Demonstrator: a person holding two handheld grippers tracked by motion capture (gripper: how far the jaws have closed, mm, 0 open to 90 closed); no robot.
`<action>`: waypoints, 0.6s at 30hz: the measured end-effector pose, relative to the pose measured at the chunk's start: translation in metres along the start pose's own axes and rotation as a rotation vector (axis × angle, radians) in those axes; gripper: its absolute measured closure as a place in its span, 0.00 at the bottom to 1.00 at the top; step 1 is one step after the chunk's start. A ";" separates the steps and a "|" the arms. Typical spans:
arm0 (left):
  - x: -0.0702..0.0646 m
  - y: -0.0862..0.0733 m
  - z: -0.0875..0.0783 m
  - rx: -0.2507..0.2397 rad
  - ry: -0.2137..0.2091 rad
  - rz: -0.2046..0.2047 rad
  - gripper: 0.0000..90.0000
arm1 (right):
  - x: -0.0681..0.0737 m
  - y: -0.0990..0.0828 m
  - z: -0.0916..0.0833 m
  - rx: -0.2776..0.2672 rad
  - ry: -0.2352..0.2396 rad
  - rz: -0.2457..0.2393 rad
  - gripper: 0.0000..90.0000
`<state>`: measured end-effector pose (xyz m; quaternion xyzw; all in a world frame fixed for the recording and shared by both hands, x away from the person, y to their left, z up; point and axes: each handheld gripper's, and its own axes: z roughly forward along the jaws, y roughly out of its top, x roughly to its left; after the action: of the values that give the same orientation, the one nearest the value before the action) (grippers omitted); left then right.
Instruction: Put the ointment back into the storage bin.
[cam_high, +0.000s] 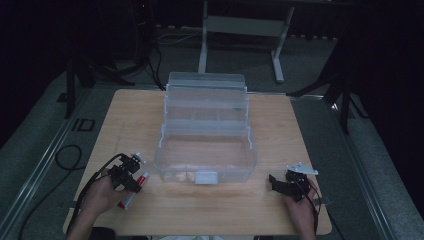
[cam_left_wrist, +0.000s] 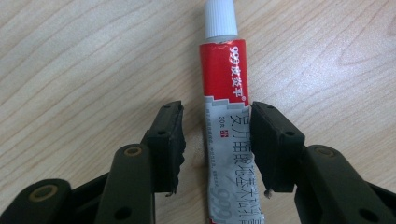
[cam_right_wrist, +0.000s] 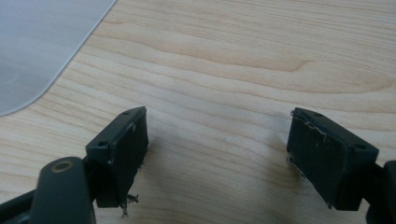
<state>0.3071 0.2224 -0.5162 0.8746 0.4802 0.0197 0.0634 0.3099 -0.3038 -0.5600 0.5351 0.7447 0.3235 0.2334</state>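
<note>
Left hand-held gripper (cam_left_wrist: 215, 149) is straddling a red-and-silver ointment tube (cam_left_wrist: 227, 116) lying flat on the worktop (cam_high: 130, 115), jaws parted, one pad touching its side. Clear plastic toolbox (cam_high: 205, 135) is sitting open at centre. Right hand-held gripper (cam_right_wrist: 217, 158) is hovering released over bare wood beside the box.

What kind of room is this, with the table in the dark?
Probably a lab or recording studio, not a home. A lone wooden table stands on grey floor among black stands and trailing cables, with dark drapes around it and a desk frame behind.
</note>
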 end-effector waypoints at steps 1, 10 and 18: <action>0.000 0.000 0.000 0.004 -0.001 0.002 0.63 | 0.000 0.000 0.000 0.000 0.000 0.000 0.22; 0.001 0.001 0.002 0.033 -0.001 -0.002 0.67 | 0.000 0.000 0.000 0.000 0.000 0.000 0.22; 0.003 0.002 0.002 0.039 -0.014 0.002 0.76 | 0.000 0.000 0.000 0.000 0.000 0.000 0.22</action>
<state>0.3102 0.2237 -0.5183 0.8763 0.4791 0.0044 0.0497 0.3099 -0.3039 -0.5600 0.5350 0.7447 0.3235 0.2334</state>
